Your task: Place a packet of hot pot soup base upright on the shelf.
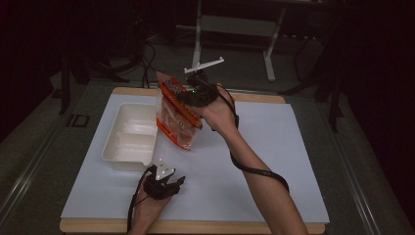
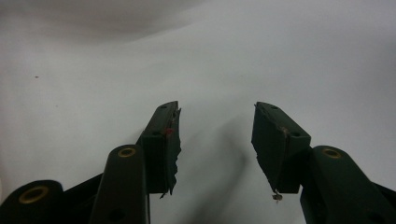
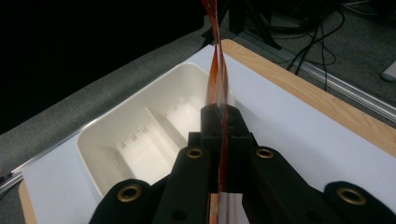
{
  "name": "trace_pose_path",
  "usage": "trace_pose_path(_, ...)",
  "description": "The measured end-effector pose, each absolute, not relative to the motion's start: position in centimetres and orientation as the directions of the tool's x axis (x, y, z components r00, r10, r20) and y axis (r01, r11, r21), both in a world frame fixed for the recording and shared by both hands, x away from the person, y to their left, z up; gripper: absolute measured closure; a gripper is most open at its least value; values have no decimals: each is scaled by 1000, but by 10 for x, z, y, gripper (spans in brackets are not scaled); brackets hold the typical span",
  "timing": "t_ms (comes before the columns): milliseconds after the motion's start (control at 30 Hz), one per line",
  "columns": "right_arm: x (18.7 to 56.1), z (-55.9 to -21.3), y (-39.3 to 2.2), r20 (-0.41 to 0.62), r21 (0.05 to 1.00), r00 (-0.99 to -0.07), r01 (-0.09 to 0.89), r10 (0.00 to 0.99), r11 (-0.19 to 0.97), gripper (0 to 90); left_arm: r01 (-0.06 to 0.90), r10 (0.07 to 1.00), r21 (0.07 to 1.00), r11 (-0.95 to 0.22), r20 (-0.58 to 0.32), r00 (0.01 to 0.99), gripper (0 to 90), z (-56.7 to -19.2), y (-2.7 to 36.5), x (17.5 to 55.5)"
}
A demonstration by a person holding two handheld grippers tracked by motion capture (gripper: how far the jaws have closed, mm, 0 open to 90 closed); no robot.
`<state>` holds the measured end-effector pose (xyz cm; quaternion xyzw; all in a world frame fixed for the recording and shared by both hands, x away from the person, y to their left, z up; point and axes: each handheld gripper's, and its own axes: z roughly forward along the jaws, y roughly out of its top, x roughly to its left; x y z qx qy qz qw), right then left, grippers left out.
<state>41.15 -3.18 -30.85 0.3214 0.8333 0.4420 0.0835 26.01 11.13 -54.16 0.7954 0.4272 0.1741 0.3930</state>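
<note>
An orange, partly clear plastic bag (image 1: 177,119) hangs in the air above the white board, just right of a white two-compartment tray (image 1: 128,135). My right gripper (image 1: 188,94) is shut on the bag's upper edge. In the right gripper view the thin orange bag edge (image 3: 218,77) runs up from between the closed jaws, with the tray (image 3: 140,140) below and to the left. My left gripper (image 1: 166,178) rests low on the board near the front edge, below the tray. Its jaws stand open with nothing between them (image 2: 217,135).
The white board (image 1: 274,161) lies on a wooden table (image 1: 195,227) whose edge shows at front and back. Beyond the table are the white legs of a desk frame (image 1: 235,29), cables and dark floor. A cable trails along my right forearm (image 1: 259,171).
</note>
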Motion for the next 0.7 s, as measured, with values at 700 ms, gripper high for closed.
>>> trace_pose_path(700, 413, -301, -15, 140, 812, -791, 436, 595, 388, 900, 544, 817, 774, -324, -61, 573, 515, -542, 111, 260)
